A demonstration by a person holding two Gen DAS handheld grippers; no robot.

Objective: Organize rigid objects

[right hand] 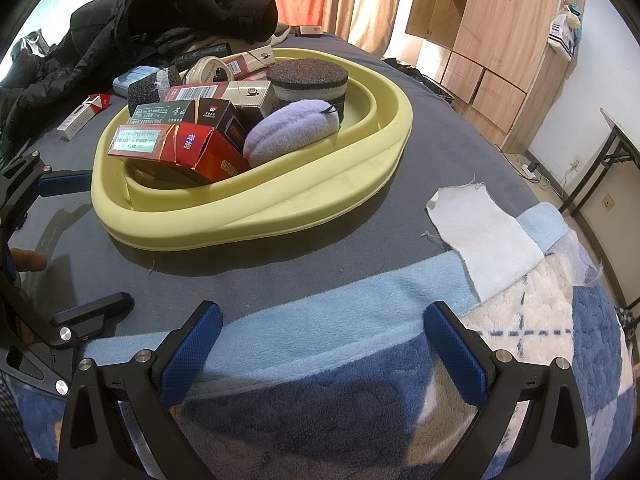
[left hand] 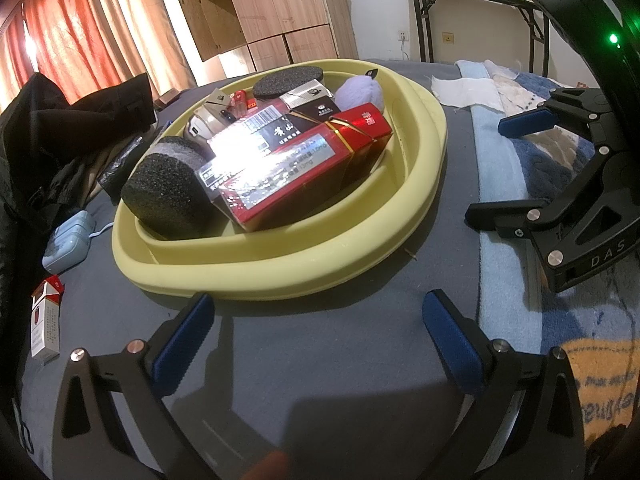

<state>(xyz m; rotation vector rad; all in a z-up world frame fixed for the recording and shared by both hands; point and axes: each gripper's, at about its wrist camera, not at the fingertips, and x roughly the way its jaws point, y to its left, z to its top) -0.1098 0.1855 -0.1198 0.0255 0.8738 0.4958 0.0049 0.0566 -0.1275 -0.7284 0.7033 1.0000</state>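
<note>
Left gripper (left hand: 318,344) and right gripper (right hand: 320,348) — both level, fingers (right hand: 192,352) spread wide, holding nothing.

One pale yellow, soft-rimmed oval basin (right hand: 256,204) holds three dark, speckled foam cylinders (left hand: 168,194), one fluffy lilac plush pad (right hand: 290,130), one round silver-white case (right hand: 210,70) and at least five rectangular cigarette cartons (left hand: 296,172); further small items behind them cannot be counted. Outside the basin lie one red-and-white cigarette pack (left hand: 45,326), one light blue plastic box (left hand: 68,242) and one white cloth scrap (right hand: 482,234).
</note>
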